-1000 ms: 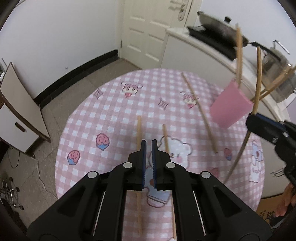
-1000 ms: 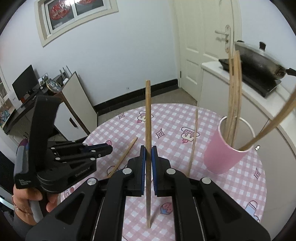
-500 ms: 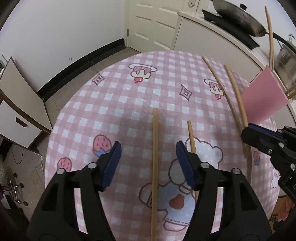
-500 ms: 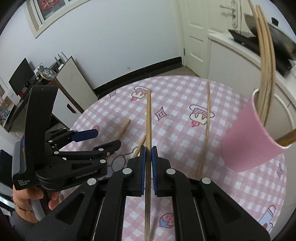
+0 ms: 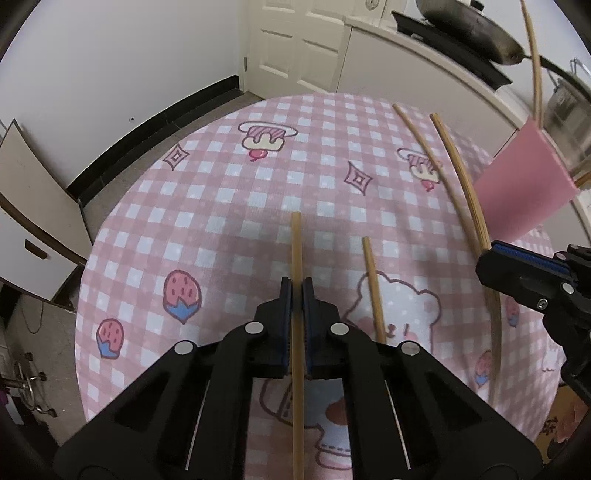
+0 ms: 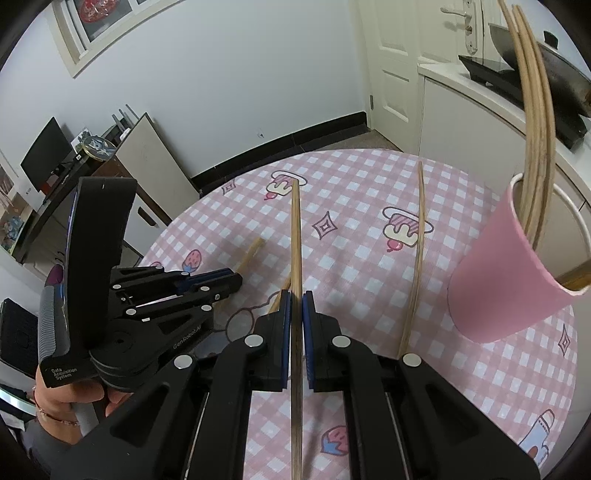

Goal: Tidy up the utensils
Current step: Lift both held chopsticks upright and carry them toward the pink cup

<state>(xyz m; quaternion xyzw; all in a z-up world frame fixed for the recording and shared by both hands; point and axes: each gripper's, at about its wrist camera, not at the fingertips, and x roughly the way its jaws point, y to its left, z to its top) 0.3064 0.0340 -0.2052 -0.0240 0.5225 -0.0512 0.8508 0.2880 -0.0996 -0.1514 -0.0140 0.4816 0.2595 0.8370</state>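
Your left gripper (image 5: 297, 291) has its jaws pressed together on a wooden chopstick (image 5: 296, 251) lying on the round table (image 5: 207, 206), which wears a pink checked cloth with cartoon prints. The stick runs straight between the blue pads, its far end projecting past the tips and its near end passing back under the gripper body. Your hand (image 6: 70, 397) shows beneath the left gripper's handle in the right wrist view.

Your right gripper (image 6: 296, 295) is likewise clamped on a chopstick (image 6: 295, 229). This stick extends well forward of the tips toward the far side of the table, low over the cloth; whether it rests on the cloth or is lifted clear cannot be told.

Loose items on the cloth:
- A shorter-looking chopstick (image 5: 373, 284) lies just beside the left gripper's stick, on its right, roughly parallel, over the bear print.
- A further chopstick (image 6: 413, 258) lies between the right gripper and the cup, apart from both.

A pink paper cup (image 6: 509, 266) stands at the table's right edge. Several chopsticks (image 6: 535, 122) already stand in it, leaning against the rim.

Behind the table, a wok (image 5: 469, 27) sits on a white counter (image 5: 406, 59), next to a white door (image 5: 295, 40).
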